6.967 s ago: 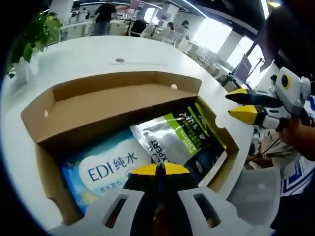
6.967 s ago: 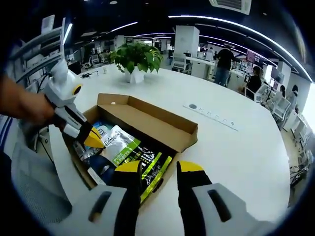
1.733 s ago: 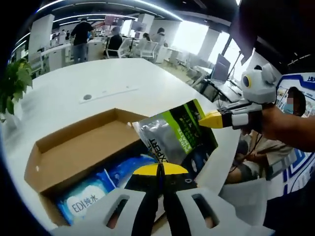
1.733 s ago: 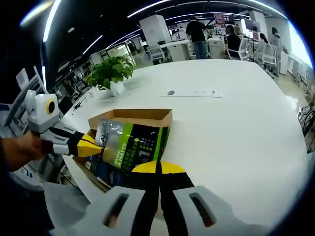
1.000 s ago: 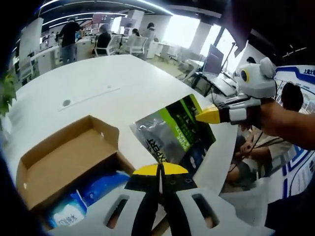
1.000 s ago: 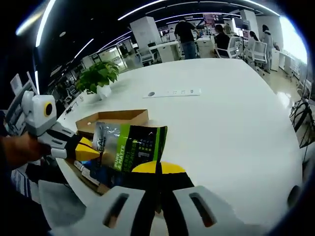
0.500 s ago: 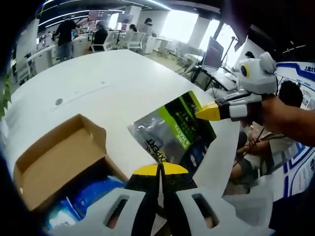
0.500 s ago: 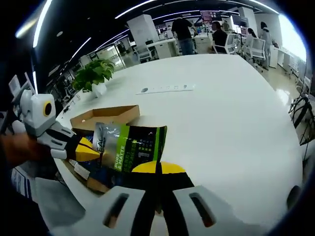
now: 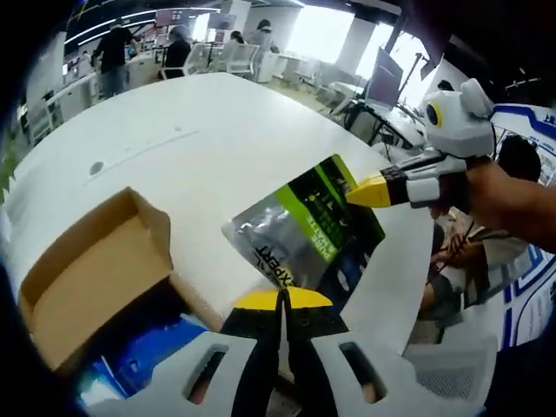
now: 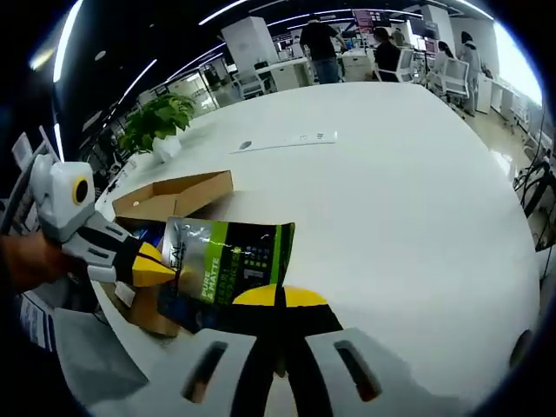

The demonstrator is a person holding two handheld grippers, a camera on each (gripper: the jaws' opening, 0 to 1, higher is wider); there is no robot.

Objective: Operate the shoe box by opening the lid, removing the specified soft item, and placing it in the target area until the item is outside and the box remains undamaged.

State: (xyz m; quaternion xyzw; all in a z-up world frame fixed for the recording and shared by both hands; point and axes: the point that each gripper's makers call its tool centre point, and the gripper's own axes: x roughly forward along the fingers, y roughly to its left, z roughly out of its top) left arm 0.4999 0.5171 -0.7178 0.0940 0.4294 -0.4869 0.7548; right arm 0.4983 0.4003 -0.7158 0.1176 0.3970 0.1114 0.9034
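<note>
Both grippers, left (image 9: 280, 300) and right (image 10: 280, 297), clamp their fingers on the pouch (image 9: 302, 230), carrying it clear of the shoe box (image 9: 91, 269), over the desk (image 10: 391, 191).

We see a pouch (image 9: 304, 230) of glossy foil-like film, silver and crinkled at one end, with printed green and dark panels that catch the light. The box (image 10: 174, 198) is plain brown cardboard, matt and a little fibrous at its cut edges. Inside it, a blue pack (image 9: 143, 352) looks like shiny soft plastic wrap. The table (image 10: 391, 200) is smooth and white with a faint sheen. The right gripper (image 10: 280, 298) and the left gripper (image 9: 282, 300) have matt yellow tips, seemingly plastic, on pale grey moulded plastic bodies. The plant (image 10: 159, 117) has lightly glossy green leaves and stands in a smooth white pot.
</note>
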